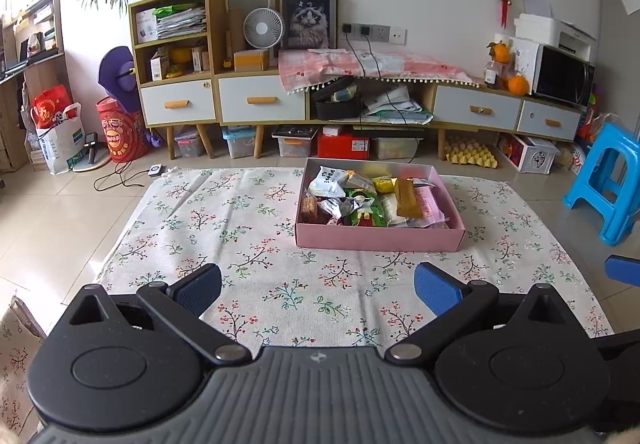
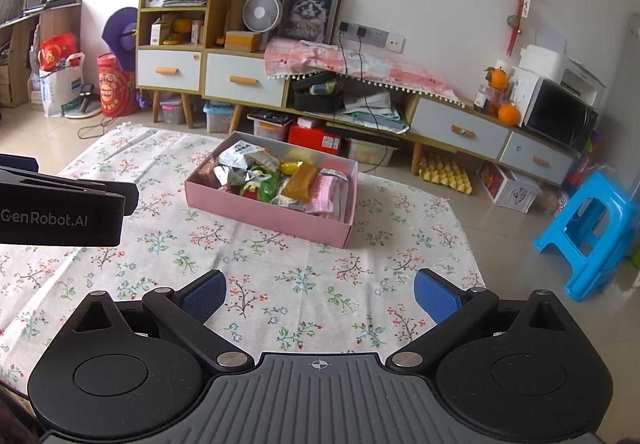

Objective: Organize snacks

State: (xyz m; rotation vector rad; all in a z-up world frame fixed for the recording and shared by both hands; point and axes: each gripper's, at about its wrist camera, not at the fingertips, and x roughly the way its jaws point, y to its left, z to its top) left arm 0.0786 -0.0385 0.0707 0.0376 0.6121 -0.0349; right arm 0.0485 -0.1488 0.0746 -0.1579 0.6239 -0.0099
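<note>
Snacks [image 1: 362,200]: packets piled loose inside pink box [image 1: 380,238], none outside it on the cloth.

Floral cloth [image 1: 256,244]: spread flat on tiled floor, bearing the box toward its far right portion.

Low cabinet [image 1: 260,100]: against the wall beyond the cloth; white drawers, wooden handles.

Blue stool [image 1: 608,180]: on the tiles to the right, off the cloth.

Pink box: open-topped, shallow, resting flat; lined silver inside.

Left gripper [image 1: 318,284]: over the near edge of the cloth, jaws spread wide, nothing between the blue pads [image 1: 436,290]. Well short of the box.

Right gripper [image 2: 320,294]: over the cloth, jaws likewise spread wide, empty. Box ahead and slightly left, well apart.

Packet contents, right wrist view: white packet [image 2: 236,154] at far left corner, brown bar [image 2: 302,178] lying on top near centre, pink wrappers [image 2: 324,190] at right end, green packet [image 2: 266,186] in the middle.
</note>
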